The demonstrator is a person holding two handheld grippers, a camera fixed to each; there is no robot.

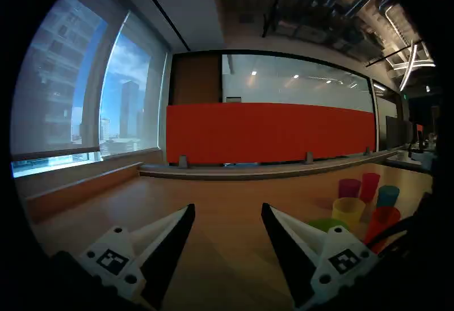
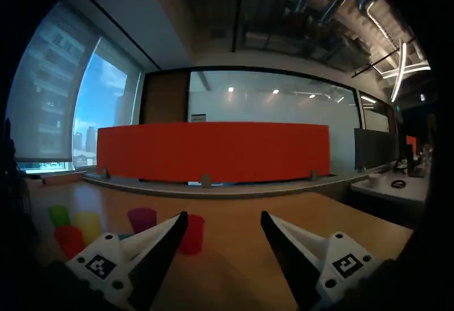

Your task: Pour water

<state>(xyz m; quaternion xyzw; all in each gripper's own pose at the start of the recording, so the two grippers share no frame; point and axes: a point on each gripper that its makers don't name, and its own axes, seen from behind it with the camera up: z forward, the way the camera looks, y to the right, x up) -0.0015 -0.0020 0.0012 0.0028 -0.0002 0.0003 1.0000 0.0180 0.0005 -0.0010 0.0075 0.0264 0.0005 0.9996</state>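
Left gripper [image 1: 227, 209] and right gripper [image 2: 223, 217] both gape wide, holding nothing, above open wooden desk [image 1: 227, 194]. Coloured cups [image 1: 348, 210] cluster just right of the left gripper's fingers. Beyond, the desk's far edge meets an orange partition [image 1: 267, 132]

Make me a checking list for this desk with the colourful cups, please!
Surface: wooden tabletop, bare between the tongs.
Job's things: coloured cups standing upright in a group, in purple, red, teal, yellow, green and orange; what is inside them cannot be told.
Clutter: nothing seen.
Grippers: left tongs open and empty; right tongs open and empty; both above the table.
Cables: dark cord crossing beside the cups.
Surroundings: red partition, big window, neighbouring desk.
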